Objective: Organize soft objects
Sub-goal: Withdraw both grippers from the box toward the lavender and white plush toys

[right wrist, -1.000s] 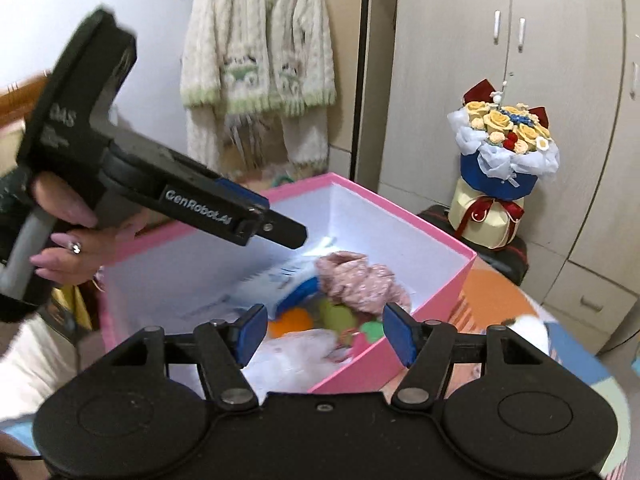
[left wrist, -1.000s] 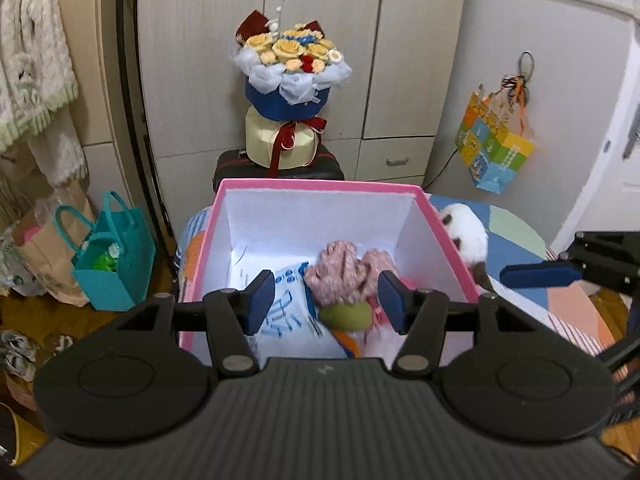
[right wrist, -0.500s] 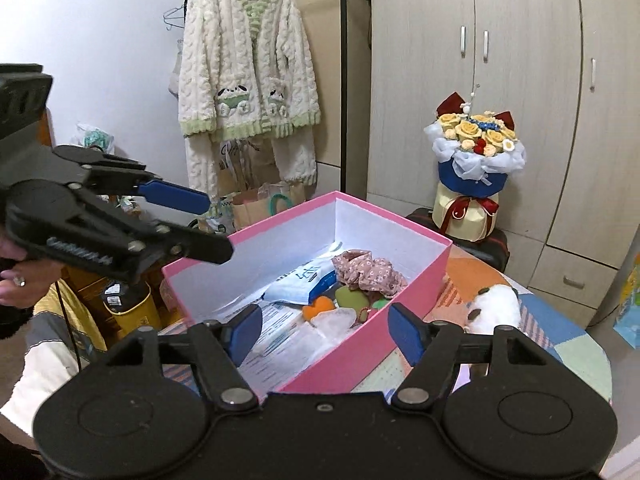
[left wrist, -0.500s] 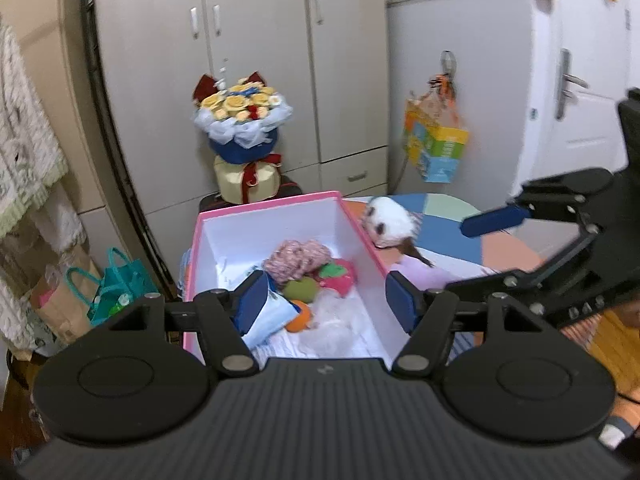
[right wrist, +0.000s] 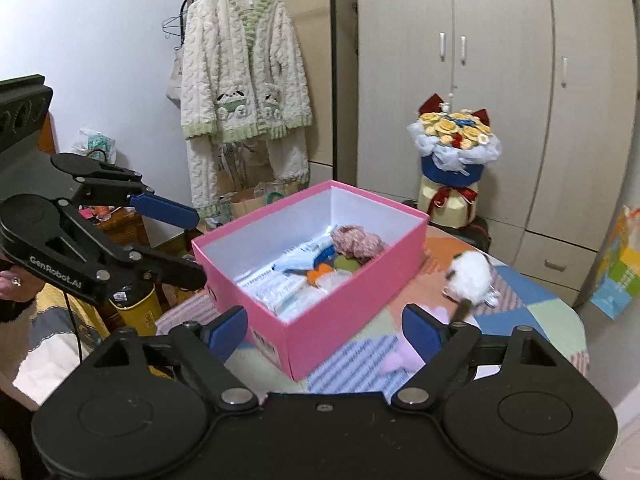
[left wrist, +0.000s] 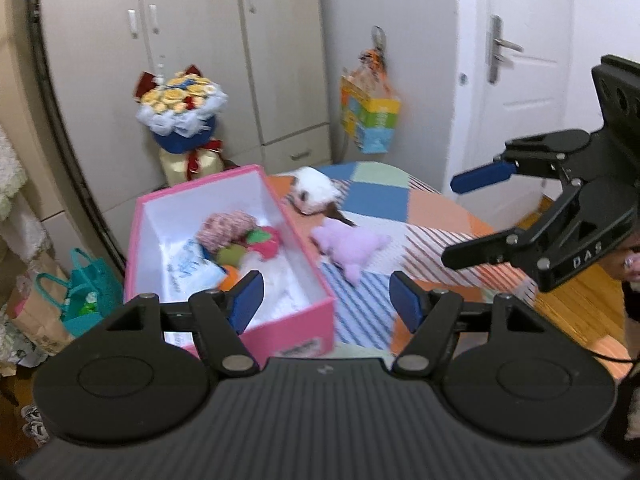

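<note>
Both hands have pulled back from the pink box (left wrist: 236,280): a second ago the left gripper (left wrist: 326,300) hung right over it, now it sits back, jaws opening and empty. The right gripper (right wrist: 326,330) is opening too, nothing between its pads. The purple plush (left wrist: 352,246) and white plush (left wrist: 314,192) lie on the surface just beside the box, so either looks next.

My table (left wrist: 436,216) wears a patchwork cloth. The pink box (left wrist: 304,320) sits at its left edge. Just right of the box lie a purple plush (left wrist: 352,244) and, toward the far edge, a white plush (left wrist: 314,190).
</note>
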Tool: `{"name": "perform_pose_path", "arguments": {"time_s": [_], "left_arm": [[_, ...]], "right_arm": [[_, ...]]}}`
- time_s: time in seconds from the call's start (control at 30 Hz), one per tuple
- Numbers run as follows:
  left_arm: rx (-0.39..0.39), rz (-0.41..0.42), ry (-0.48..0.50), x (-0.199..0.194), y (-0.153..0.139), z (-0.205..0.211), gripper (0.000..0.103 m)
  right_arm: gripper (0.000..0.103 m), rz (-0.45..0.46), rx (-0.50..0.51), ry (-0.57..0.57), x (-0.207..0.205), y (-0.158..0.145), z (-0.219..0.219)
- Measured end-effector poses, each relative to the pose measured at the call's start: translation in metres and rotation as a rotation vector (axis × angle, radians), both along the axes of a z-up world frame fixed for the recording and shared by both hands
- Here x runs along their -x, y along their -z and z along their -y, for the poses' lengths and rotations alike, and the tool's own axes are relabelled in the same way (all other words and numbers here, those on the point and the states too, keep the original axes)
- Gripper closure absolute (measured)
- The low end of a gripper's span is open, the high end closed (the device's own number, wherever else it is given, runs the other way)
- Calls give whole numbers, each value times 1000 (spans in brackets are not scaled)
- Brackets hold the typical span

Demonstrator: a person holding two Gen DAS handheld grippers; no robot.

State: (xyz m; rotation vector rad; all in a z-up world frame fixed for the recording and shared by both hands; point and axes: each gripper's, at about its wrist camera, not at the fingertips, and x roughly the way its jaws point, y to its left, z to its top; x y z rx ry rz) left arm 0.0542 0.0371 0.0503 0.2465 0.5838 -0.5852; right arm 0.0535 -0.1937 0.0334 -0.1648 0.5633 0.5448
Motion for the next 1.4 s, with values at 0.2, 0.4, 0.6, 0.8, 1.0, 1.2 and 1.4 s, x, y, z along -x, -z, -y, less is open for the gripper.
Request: {"name": "perform_pose_path", "arguments": {"time_s": [0.2, 0.4, 0.6, 0.8, 1.0, 1.2, 1.4], "left_arm": [[-12, -47, 70, 3, 12, 34, 34], [-3, -73, 111, -4, 24, 72, 34], [0, -77, 93, -21, 36, 110, 34], [14, -116, 49, -46, 57, 136, 34], [2, -99, -55, -72, 81, 157, 34], [10, -86, -134, -96, 104, 167, 36], [42, -82, -218, -122, 124, 165, 42]], "right_arm": [[13, 1, 28, 25, 17, 15, 28], [13, 1, 30, 12, 18, 32, 55], [13, 13, 35, -22, 6, 51, 72], [13, 46, 25, -34, -19, 74, 86], [13, 51, 76, -90, -53, 107, 88], [13, 8, 83, -137, -94, 128, 86], [13, -30, 176, -249, -123, 145, 71]]}}
